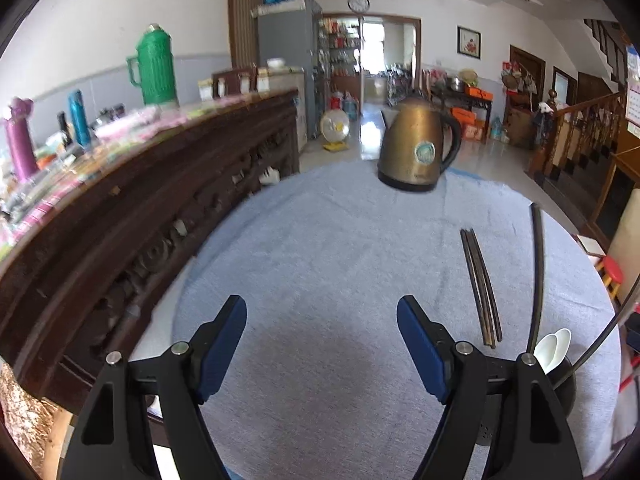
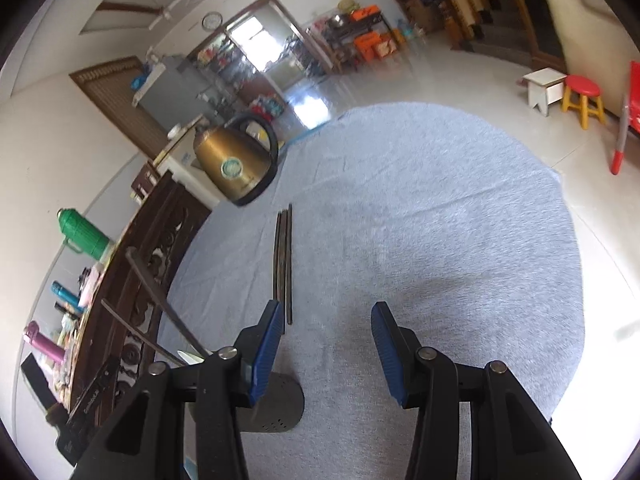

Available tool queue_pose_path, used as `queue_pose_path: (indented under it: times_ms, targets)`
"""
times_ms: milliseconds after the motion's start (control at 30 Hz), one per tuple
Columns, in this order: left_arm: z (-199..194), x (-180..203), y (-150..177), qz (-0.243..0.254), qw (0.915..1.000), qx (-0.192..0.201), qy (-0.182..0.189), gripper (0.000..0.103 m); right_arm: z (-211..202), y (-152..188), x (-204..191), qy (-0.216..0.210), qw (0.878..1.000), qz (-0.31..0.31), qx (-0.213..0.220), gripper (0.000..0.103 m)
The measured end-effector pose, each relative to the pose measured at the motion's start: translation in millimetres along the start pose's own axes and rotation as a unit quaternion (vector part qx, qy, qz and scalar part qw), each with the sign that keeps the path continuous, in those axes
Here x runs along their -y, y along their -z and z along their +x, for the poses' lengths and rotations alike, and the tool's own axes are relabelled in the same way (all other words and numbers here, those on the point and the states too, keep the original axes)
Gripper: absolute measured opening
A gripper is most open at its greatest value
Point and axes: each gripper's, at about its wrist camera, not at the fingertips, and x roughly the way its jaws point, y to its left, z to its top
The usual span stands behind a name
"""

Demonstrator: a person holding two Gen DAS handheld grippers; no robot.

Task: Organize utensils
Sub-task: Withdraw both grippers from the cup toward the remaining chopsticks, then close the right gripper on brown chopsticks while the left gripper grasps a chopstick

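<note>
on blue cloth [image 1: 320, 240]: dark slim chopsticks [image 1: 480, 288] lie paired; left gripper [image 1: 322, 344], right gripper [image 2: 326, 344] wide apart, empty.

Table cloth [image 1: 320, 248]: spread beneath both tools, covering the table.
Kettle [image 1: 416, 148]: on the cloth, far ahead of the left gripper [image 1: 322, 344], slightly right of it; ahead-left of the right gripper [image 2: 326, 350].
Chopsticks [image 1: 480, 284]: flat on the cloth, ahead-right of the left gripper, just ahead of the right gripper's left finger.
Utensil holder [image 2: 276, 404]: on the cloth, between the two tools; spoons [image 1: 552, 348] and long sticks stand in it.
Sideboard [image 1: 140, 216]: left of the table; flasks on top.
</note>
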Motion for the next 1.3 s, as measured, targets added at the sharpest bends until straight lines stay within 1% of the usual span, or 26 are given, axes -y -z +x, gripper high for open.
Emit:
queue_pose_path:
  times_ms: [100, 200, 367, 500, 533, 667, 700, 800, 867, 967, 1000, 1067, 1167, 1233, 1300]
  targets:
    - [24.0, -0.4, -4.9, 0.003, 0.9994, -0.03, 0.014, 0.078, 26.5, -17.7, 3.0, -0.011, 1.0, -0.003, -0.019, 0.049]
    - [58.4, 0.8, -12.8, 0.005, 0.9976, -0.064, 0.027, 0.078, 67.1, -41.1, -0.6, -0.021, 0.998, -0.023, -0.047, 0.049]
    - [109.3, 5.4, -23.2, -0.013, 0.9932, -0.11, 0.037, 0.078, 144.7, -79.7, -25.3, -0.025, 0.994, -0.061, -0.085, 0.049]
    - [127.8, 16.6, -26.3, -0.012, 0.9917, -0.12, 0.045, 0.078, 194.2, -99.2, -54.4, -0.018, 0.991, -0.083, -0.106, 0.046]
    - [130.3, 19.7, -26.2, -0.01, 0.9914, -0.121, 0.049, 0.078, 206.4, -104.0, -61.1, -0.019, 0.99, -0.087, -0.112, 0.043]
    - [139.9, 31.4, -27.2, 0.004, 0.9898, -0.13, 0.058, 0.078, 263.2, -119.3, -83.3, 0.004, 0.986, -0.096, -0.14, 0.038]
    - [142.4, 33.2, -28.0, 0.008, 0.9896, -0.131, 0.059, 0.078, 271.9, -121.0, -86.3, 0.01, 0.985, -0.1, -0.141, 0.037]
    - [149.7, 36.2, -30.8, 0.014, 0.989, -0.136, 0.058, 0.078, 299.8, -123.9, -96.0, 0.04, 0.982, -0.114, -0.146, 0.031]
    - [155.3, 37.9, -32.4, 0.019, 0.9884, -0.14, 0.056, 0.078, 315.5, -123.4, -98.9, 0.055, 0.979, -0.121, -0.152, 0.027]
    - [161.6, 41.9, -37.4, 0.026, 0.9879, -0.141, 0.06, 0.078, 334.6, -120.2, -102.2, 0.08, 0.976, -0.131, -0.157, 0.025]
    - [162.9, 43.6, -38.9, 0.029, 0.988, -0.138, 0.062, 0.078, 335.5, -120.4, -104.6, 0.084, 0.976, -0.14, -0.148, 0.025]
    - [165.7, 48.2, -43.3, 0.039, 0.9886, -0.131, 0.064, 0.078, 338.0, -117.3, -110.4, 0.098, 0.97, -0.17, -0.146, 0.023]
    - [174.4, 57.0, -51.3, 0.049, 0.9891, -0.117, 0.075, 0.078, 333.1, -118.5, -104.4, 0.115, 0.965, -0.187, -0.141, 0.022]
    - [182.5, 64.2, -55.0, 0.053, 0.988, -0.116, 0.087, 0.078, 326.3, -125.1, -89.0, 0.123, 0.968, -0.174, -0.136, 0.022]
    - [195.1, 78.0, -60.4, 0.059, 0.9851, -0.12, 0.109, 0.078, 318.9, -132.4, -70.5, 0.107, 0.974, -0.144, -0.138, 0.022]
